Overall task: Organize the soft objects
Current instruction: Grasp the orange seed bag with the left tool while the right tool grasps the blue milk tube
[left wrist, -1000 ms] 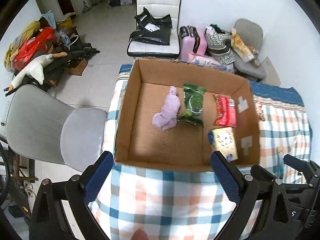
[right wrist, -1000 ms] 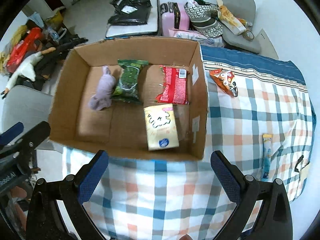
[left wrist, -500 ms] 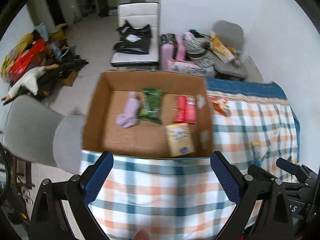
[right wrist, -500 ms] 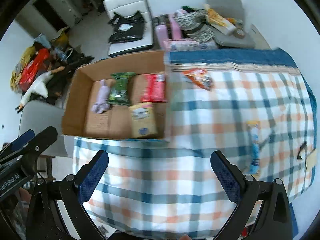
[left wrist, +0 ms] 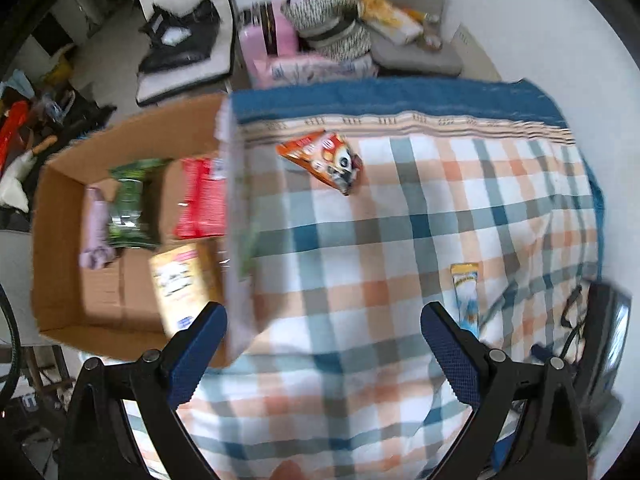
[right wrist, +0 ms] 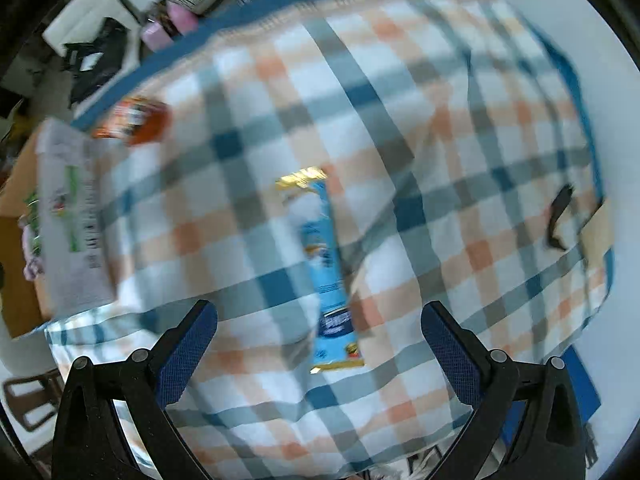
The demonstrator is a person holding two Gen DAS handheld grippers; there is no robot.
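Note:
A cardboard box [left wrist: 56,248] at the left of the checked bedspread [left wrist: 400,240] holds a purple cloth [left wrist: 96,228], a green packet [left wrist: 130,208], a red packet [left wrist: 202,204] and a yellow tissue pack [left wrist: 180,284]. An orange snack bag [left wrist: 324,160] lies near the far edge. A long blue and yellow sachet [right wrist: 326,268] lies just ahead of my right gripper [right wrist: 318,344], which is open and empty above it. My left gripper [left wrist: 324,340] is open and empty over the bedspread beside the box. The sachet also shows in the left wrist view [left wrist: 466,296].
A grey chair [left wrist: 404,48], a pink suitcase [left wrist: 268,40] and a white chair [left wrist: 184,32] with black bags stand beyond the bed. A black strap [right wrist: 558,216] lies at the bed's right edge. The white wall is on the right.
Both grippers have swung right, away from the box and over the bedspread. The right gripper has come down close over the blue sachet. Both stay open.

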